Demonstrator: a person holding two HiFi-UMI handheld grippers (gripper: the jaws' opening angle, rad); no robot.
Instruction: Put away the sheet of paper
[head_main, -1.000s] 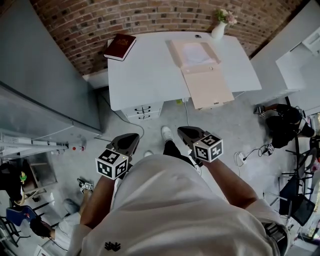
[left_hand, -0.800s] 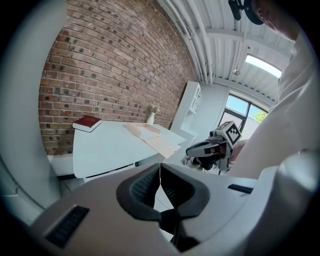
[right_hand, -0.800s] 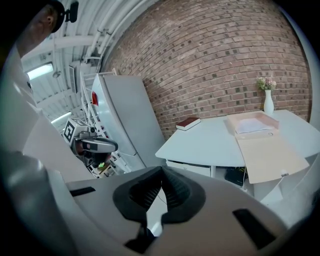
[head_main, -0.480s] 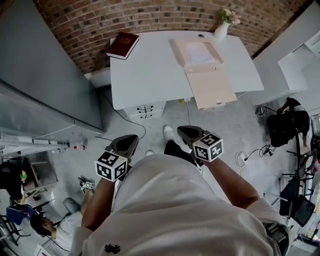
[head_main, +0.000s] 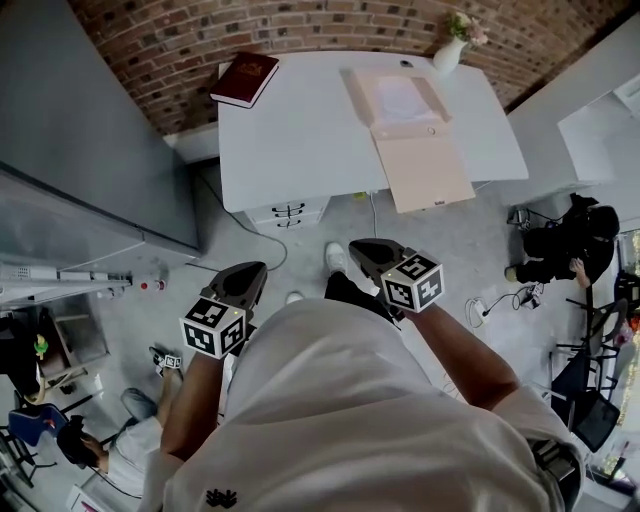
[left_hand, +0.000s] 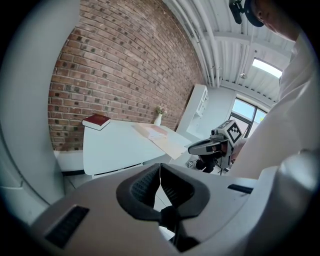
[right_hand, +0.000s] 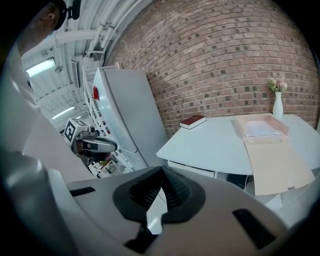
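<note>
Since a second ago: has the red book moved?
No. The red book lies at the same far-left corner of the white desk; only the camera shifted.

The head view is evenly but rather dimly lit and greyish, with a soft shadow under the white table (head_main: 300, 130). Its wide lens bows the brick wall (head_main: 330, 30) and darkens the corners. Both gripper views are round fisheye pictures ringed in black: daylight comes through a window (left_hand: 246, 109) beyond the left gripper (left_hand: 160, 170), a ceiling strip light (right_hand: 40, 66) glares above the right gripper (right_hand: 161, 172), and both near bodies look soft.
</note>
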